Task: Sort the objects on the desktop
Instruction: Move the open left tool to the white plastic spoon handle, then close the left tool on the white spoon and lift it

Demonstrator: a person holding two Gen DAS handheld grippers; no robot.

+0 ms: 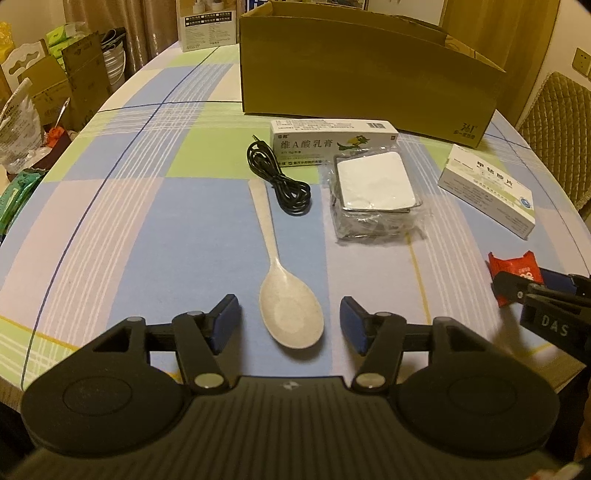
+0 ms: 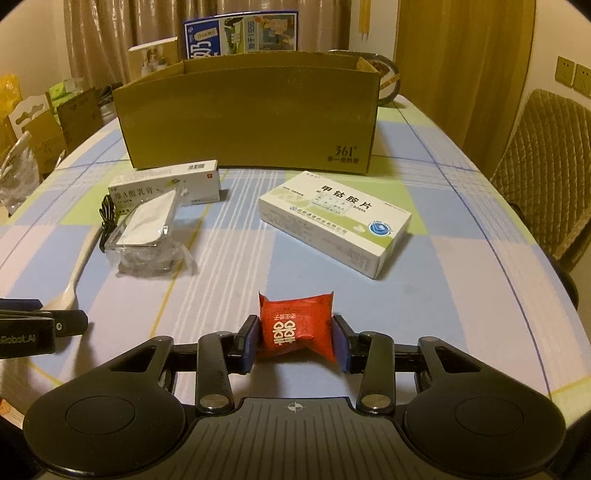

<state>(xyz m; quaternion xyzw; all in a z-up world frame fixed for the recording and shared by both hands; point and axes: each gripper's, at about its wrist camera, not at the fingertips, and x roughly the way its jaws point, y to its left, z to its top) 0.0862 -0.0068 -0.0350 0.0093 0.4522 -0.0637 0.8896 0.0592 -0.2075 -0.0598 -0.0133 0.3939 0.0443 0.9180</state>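
My left gripper (image 1: 290, 319) is open, its fingers on either side of the bowl of a cream plastic spoon (image 1: 286, 295) that lies on the table. My right gripper (image 2: 295, 343) is shut on a red candy packet (image 2: 297, 326), low over the table; the packet also shows in the left wrist view (image 1: 511, 269). A black coiled cable (image 1: 279, 177), a green-white ointment box (image 1: 332, 142), a wrapped white square pack (image 1: 373, 184) and a white tablet box (image 2: 334, 219) lie on the table. An open cardboard box (image 2: 251, 118) stands behind them.
The table has a checked blue, green and pink cloth (image 1: 147, 206). Boxes and bags (image 1: 48, 92) crowd the floor at the left. A padded chair (image 2: 546, 166) stands at the right. A tape roll (image 2: 388, 79) and printed cartons (image 2: 240, 35) are behind the box.
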